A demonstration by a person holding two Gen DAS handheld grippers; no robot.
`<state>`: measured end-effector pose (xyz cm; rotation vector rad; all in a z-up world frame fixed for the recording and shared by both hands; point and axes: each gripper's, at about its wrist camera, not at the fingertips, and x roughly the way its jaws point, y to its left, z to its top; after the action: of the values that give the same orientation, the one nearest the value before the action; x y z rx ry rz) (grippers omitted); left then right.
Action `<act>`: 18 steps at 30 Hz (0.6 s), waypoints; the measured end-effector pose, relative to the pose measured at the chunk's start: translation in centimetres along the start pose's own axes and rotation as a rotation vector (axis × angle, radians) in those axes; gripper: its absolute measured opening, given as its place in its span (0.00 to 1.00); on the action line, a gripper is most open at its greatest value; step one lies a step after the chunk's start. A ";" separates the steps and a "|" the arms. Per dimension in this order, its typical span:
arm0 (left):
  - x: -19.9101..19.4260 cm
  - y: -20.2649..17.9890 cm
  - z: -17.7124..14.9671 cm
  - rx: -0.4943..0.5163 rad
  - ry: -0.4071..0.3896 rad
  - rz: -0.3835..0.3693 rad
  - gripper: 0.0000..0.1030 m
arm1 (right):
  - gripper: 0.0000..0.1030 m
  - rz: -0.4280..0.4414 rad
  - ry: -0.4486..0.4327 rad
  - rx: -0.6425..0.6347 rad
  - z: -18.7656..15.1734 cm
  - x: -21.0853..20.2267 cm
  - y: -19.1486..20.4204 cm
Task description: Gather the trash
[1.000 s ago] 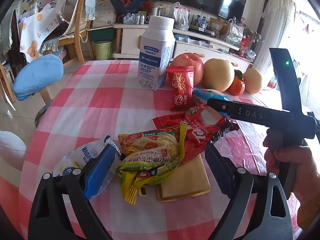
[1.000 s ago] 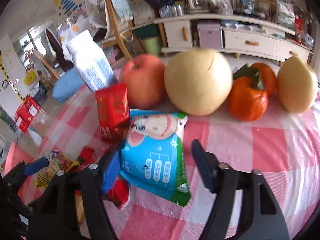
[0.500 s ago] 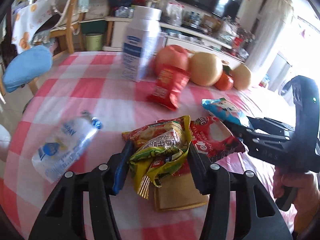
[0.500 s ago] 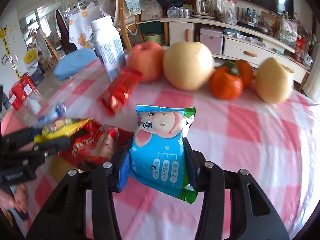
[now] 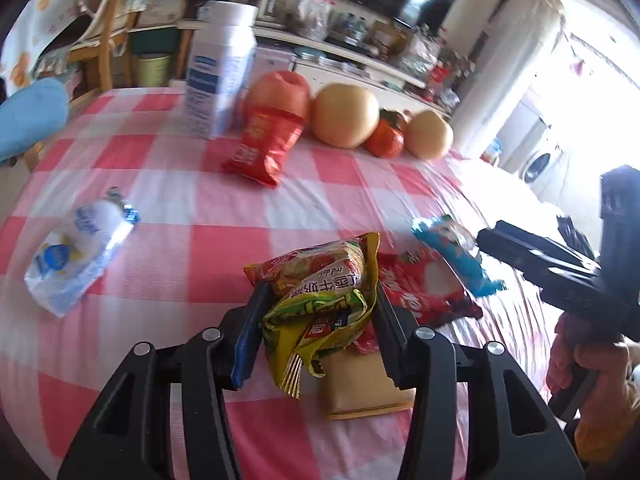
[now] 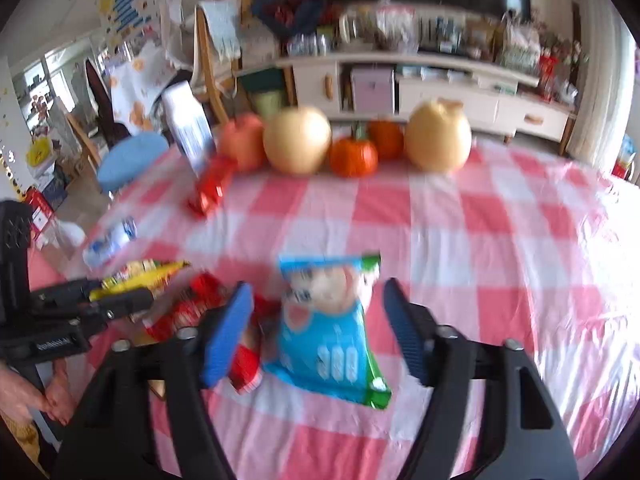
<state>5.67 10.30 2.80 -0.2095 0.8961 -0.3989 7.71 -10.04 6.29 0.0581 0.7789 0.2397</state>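
My left gripper (image 5: 320, 292) is shut on a crumpled yellow and green noodle wrapper (image 5: 320, 280), held just above the checked tablecloth (image 5: 168, 248). Under and beside it lie a flat red wrapper (image 5: 424, 292) and a tan card (image 5: 364, 380). My right gripper (image 6: 316, 288) has its jaws opening. A blue snack packet (image 6: 324, 336) sits between the fingers with a gap on each side. In the left wrist view that blue packet (image 5: 452, 248) shows at the tip of the right gripper. A red packet (image 5: 264, 148) and a crushed plastic bottle (image 5: 76, 256) lie farther off.
A white milk carton (image 5: 220, 68), an apple (image 5: 280, 88), two pears (image 5: 346, 116) and oranges (image 5: 384, 140) stand in a row at the table's far side. A blue-cushioned chair (image 5: 28, 116) stands at the left. A hand (image 5: 592, 356) holds the right gripper's handle.
My left gripper closed on the yellow wrapper and drew it back. My right gripper gripped the blue packet, carried it back from the fruit, and its jaws have now spread apart.
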 end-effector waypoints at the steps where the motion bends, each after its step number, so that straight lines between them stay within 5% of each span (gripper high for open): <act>1: -0.2 0.3 0.1 -0.011 -0.007 0.002 0.49 | 0.72 0.005 -0.014 -0.008 0.5 -0.2 0.4; 8: -2.0 2.2 0.7 -0.064 -0.055 0.020 0.49 | 0.74 0.089 -0.003 -0.013 3.7 2.8 5.0; 18: -5.3 5.9 1.1 -0.123 -0.127 0.065 0.49 | 0.76 0.129 0.121 0.074 8.6 11.5 10.3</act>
<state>5.05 17.89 5.25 -0.3148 0.8004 -0.2672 19.60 3.01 5.96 0.1653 0.9060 0.3387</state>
